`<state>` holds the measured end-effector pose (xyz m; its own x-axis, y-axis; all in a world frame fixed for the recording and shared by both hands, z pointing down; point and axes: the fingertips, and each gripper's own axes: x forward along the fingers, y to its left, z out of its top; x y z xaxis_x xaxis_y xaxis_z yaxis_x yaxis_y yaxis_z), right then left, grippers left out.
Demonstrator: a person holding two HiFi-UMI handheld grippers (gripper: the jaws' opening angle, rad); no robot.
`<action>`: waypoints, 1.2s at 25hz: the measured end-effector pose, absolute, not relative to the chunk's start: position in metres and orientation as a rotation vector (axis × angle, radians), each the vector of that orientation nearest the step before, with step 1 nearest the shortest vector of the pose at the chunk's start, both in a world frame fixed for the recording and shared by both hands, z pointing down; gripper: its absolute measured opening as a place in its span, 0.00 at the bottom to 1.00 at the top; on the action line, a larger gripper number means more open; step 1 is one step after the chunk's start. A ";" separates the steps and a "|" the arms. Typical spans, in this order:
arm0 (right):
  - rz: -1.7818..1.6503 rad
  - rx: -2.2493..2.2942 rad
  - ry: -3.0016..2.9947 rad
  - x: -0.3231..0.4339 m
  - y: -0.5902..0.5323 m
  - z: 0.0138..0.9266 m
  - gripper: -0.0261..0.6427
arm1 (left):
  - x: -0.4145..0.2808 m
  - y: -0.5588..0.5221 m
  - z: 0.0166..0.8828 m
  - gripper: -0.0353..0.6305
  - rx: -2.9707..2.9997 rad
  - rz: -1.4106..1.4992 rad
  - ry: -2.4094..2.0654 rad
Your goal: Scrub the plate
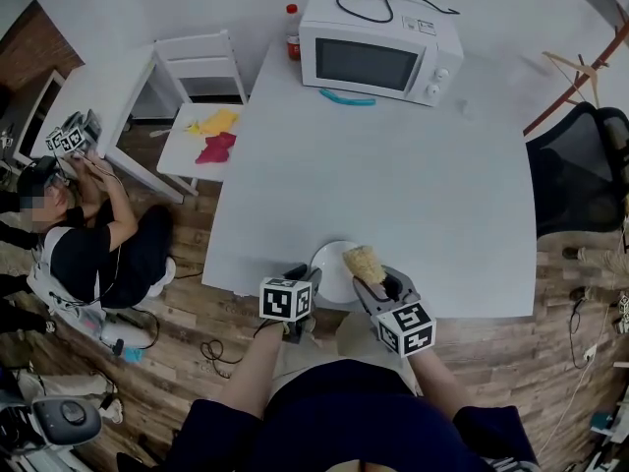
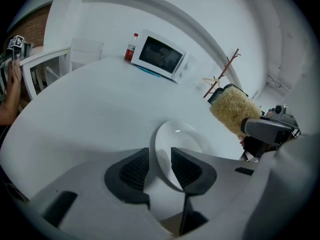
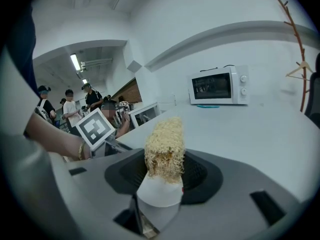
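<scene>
A white plate [image 1: 335, 269] lies at the near edge of the white table [image 1: 393, 180]. My left gripper [image 1: 301, 276] is at the plate's left rim. In the left gripper view the plate [image 2: 182, 140] runs into the gap of that gripper [image 2: 160, 165], and the pads stand apart from its rim, so it is open. My right gripper [image 1: 379, 285] is shut on the white handle of a scrub brush [image 1: 362, 262], whose tan fibre head hangs over the plate's right side. The brush [image 3: 164, 146] stands upright between the right gripper's [image 3: 160, 181] jaws.
A white microwave [image 1: 378, 57] stands at the table's far side, with a teal tool [image 1: 346, 97] before it and a red bottle [image 1: 292, 32] beside it. A low white table [image 1: 187, 155] with yellow and pink cloths is at left. A person [image 1: 88, 244] sits on the floor.
</scene>
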<state>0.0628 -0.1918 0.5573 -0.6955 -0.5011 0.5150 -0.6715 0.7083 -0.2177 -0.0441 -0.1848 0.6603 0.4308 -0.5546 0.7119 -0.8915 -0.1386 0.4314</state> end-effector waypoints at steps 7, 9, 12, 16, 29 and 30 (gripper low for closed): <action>0.575 0.899 -2.484 0.064 -0.193 0.563 0.31 | -0.039 -0.185 0.663 0.24 1.811 0.510 -1.224; 0.577 0.907 -2.479 0.065 -0.194 0.565 0.31 | -0.038 -0.186 0.664 0.20 1.811 0.511 -1.223; 0.585 0.920 -2.467 0.066 -0.193 0.567 0.31 | -0.039 -0.187 0.664 0.19 1.813 0.503 -1.226; 0.568 0.940 -2.447 0.069 -0.192 0.572 0.31 | -0.040 -0.186 0.661 0.18 1.827 0.495 -1.239; 0.505 0.944 -2.341 0.072 -0.195 0.614 0.31 | -0.044 -0.190 0.631 0.14 1.934 0.478 -1.295; 0.504 0.942 -2.334 0.072 -0.195 0.617 0.31 | -0.045 -0.190 0.629 0.14 1.940 0.478 -1.296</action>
<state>0.0718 -0.1952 0.6170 -0.5914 -0.5069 0.6271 -0.7204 0.6815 -0.1285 -0.0452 -0.1899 0.6294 0.4193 -0.6264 0.6571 -0.9031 -0.2136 0.3726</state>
